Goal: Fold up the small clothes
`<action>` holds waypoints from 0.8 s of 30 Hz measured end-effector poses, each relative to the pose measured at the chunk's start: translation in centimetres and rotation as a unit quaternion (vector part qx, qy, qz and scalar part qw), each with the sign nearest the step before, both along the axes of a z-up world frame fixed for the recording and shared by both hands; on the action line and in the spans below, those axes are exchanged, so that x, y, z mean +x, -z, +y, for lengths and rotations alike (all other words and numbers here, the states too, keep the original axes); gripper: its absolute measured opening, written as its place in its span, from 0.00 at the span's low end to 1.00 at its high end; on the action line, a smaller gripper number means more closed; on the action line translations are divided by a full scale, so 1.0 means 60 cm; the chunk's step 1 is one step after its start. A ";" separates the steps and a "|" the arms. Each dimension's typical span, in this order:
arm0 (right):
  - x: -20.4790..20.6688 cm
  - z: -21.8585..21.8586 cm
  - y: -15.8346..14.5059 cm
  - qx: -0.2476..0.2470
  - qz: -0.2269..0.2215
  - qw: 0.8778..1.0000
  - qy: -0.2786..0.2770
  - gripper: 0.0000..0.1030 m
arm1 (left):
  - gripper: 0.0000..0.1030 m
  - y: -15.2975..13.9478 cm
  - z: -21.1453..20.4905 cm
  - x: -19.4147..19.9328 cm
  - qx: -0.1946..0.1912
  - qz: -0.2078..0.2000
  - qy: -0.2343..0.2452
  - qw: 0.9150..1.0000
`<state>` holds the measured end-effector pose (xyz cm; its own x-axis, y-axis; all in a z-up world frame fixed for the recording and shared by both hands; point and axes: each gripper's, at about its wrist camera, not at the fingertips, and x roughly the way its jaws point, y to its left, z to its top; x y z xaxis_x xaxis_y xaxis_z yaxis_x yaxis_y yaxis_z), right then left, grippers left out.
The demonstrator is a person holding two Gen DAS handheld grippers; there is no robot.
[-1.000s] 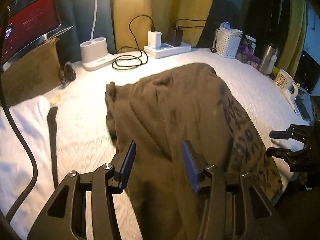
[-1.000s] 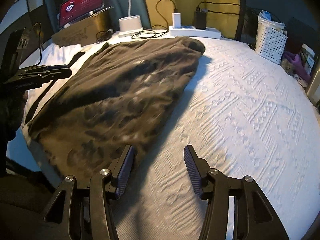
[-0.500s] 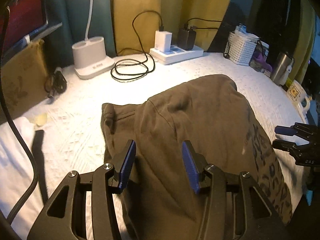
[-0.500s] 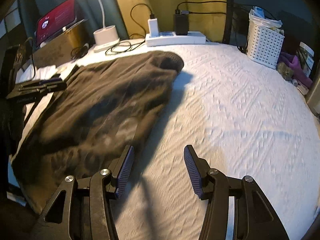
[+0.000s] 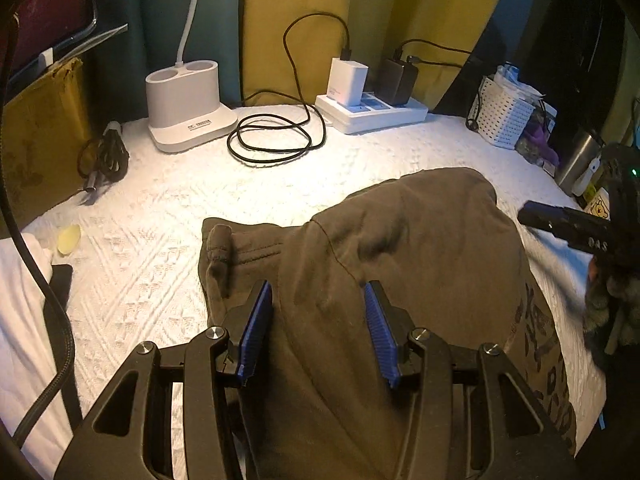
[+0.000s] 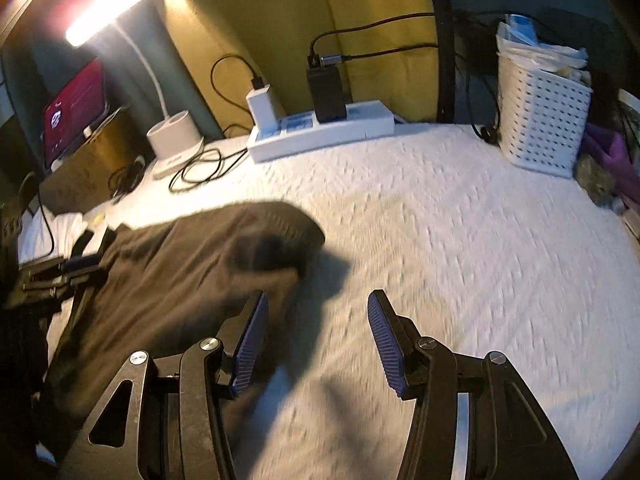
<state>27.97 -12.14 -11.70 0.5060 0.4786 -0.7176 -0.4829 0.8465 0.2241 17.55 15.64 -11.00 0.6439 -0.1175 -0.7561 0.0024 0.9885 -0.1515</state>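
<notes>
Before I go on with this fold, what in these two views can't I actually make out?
- Brown printed garment, left wrist view: its near hem lies hidden under the left hand-held gripper.
- Same garment, right wrist view: motion blur wipes out its folds and print.
- Right hand-held gripper, left wrist view: cut by the right edge, fingertips blurred.
- Red laptop screen, right wrist view: text too small.

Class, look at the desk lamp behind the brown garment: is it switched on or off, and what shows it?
On. In the right wrist view the desk lamp head glows bright white and lights the white bedcover beneath.
</notes>
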 end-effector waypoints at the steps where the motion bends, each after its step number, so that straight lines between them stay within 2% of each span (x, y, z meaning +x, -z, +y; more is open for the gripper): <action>1: 0.009 0.004 0.001 0.006 0.002 1.000 -0.002 0.52 | 0.46 0.001 0.001 0.002 -0.001 0.000 0.001 1.000; 6: 0.035 0.024 0.012 0.019 0.016 0.999 -0.023 0.51 | 0.46 0.005 0.003 0.015 -0.001 -0.006 0.006 1.000; 12: 0.062 0.040 0.033 0.037 0.053 0.997 -0.042 0.24 | 0.46 0.016 0.007 0.025 -0.013 -0.004 0.001 1.000; 14: 0.071 0.045 0.030 0.046 0.056 0.996 -0.045 0.22 | 0.45 0.017 0.007 0.024 -0.014 -0.007 0.003 1.000; 19: 0.094 0.055 0.019 0.066 0.056 0.995 -0.055 0.17 | 0.27 0.019 0.012 0.025 -0.018 -0.017 0.004 1.000; 20: 0.101 0.058 0.019 0.067 0.058 0.995 -0.055 0.17 | 0.20 0.019 0.012 0.025 -0.016 -0.019 0.005 1.000; 22: 0.109 0.061 0.020 0.063 0.058 0.995 -0.052 0.17 | 0.15 0.019 0.013 0.025 -0.014 -0.023 0.002 1.000; 23: 0.111 0.061 0.021 0.055 0.058 0.996 -0.048 0.17 | 0.08 0.019 0.014 0.025 -0.013 -0.025 0.000 1.000; 24: 0.111 0.062 0.022 0.048 0.056 0.996 -0.046 0.17 | 0.07 0.019 0.016 0.025 -0.012 -0.027 -0.005 1.000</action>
